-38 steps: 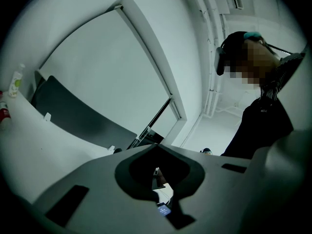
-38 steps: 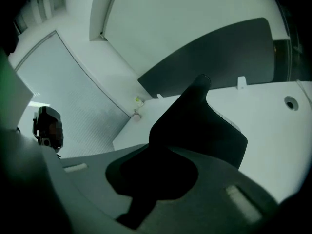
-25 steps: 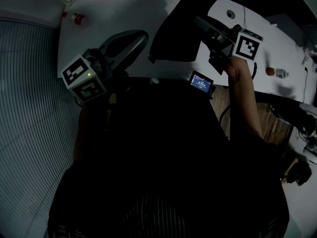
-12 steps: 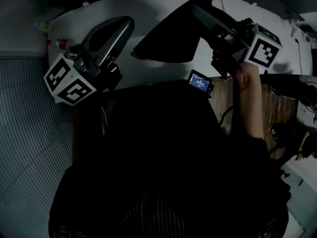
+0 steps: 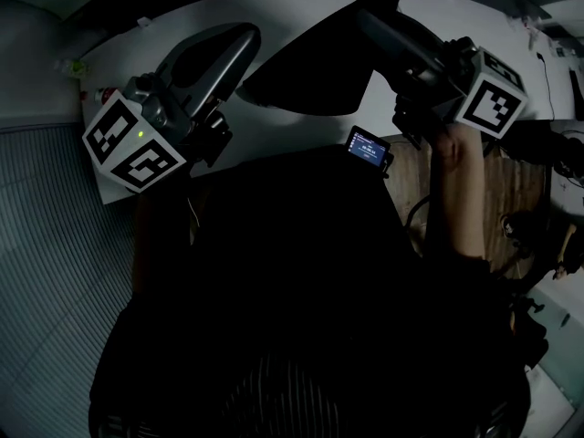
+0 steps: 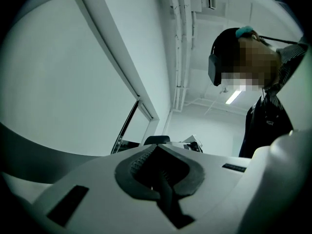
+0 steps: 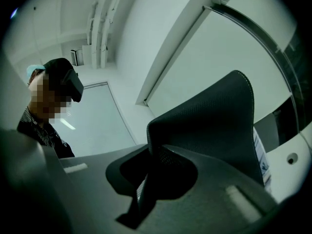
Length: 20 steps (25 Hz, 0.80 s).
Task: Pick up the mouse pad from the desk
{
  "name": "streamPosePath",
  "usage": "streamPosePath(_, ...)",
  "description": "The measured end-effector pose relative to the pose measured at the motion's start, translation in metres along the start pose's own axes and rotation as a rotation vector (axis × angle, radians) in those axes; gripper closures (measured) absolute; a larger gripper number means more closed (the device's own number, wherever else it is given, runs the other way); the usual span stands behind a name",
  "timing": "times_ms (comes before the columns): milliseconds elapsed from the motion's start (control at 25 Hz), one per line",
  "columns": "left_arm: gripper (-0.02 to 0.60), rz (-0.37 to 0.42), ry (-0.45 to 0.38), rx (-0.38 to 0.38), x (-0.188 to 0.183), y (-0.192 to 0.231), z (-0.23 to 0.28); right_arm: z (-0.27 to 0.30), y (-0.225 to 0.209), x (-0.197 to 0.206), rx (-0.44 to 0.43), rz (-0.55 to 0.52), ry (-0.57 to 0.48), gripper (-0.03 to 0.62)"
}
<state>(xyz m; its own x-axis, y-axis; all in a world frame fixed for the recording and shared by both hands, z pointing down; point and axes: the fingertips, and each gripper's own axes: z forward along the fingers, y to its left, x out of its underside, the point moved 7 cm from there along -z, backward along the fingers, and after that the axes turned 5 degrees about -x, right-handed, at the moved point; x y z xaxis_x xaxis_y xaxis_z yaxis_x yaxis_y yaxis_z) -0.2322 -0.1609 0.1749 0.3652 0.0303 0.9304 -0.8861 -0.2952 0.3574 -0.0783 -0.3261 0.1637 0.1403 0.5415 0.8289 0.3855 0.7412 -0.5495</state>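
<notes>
The black mouse pad (image 5: 310,62) hangs off the white desk (image 5: 274,130), gripped at one edge by my right gripper (image 5: 370,27), which is shut on it. In the right gripper view the textured mouse pad (image 7: 209,121) stands up from between the closed jaws of the right gripper (image 7: 153,152), against ceiling and wall. My left gripper (image 5: 245,36) is raised over the desk's left part, with its marker cube (image 5: 137,144) near the desk edge. In the left gripper view the left gripper (image 6: 155,149) is shut with nothing in it and points up at the room.
A small device with a lit screen (image 5: 368,149) sits at the desk's near edge. A small bottle (image 5: 78,67) stands at the far left. Ribbed grey floor (image 5: 46,272) lies left, wooden floor (image 5: 520,190) right. A person wearing a headset (image 7: 63,87) shows in both gripper views.
The right gripper has shifted right with the mouse pad still in it, and the pad now hangs lower left of its jaws. The left gripper has risen a little toward the far left.
</notes>
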Motion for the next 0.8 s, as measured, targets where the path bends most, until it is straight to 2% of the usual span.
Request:
streamPosePath(120,0.572,0.017,0.009,0.004,-0.003,-0.003,0.001,0.002,0.003,-0.003,-0.001,-0.003,0.001,0.579)
streamPosePath(360,0.572,-0.002,0.009,0.002,-0.004,-0.004,0.000,0.010,0.011,-0.009,-0.030,-0.025,0.005,0.579)
streamPosePath(800,0.572,-0.011,0.009,-0.008,-0.007,-0.003,-0.005,0.012,0.011,-0.010,-0.017,-0.006,0.025,0.579)
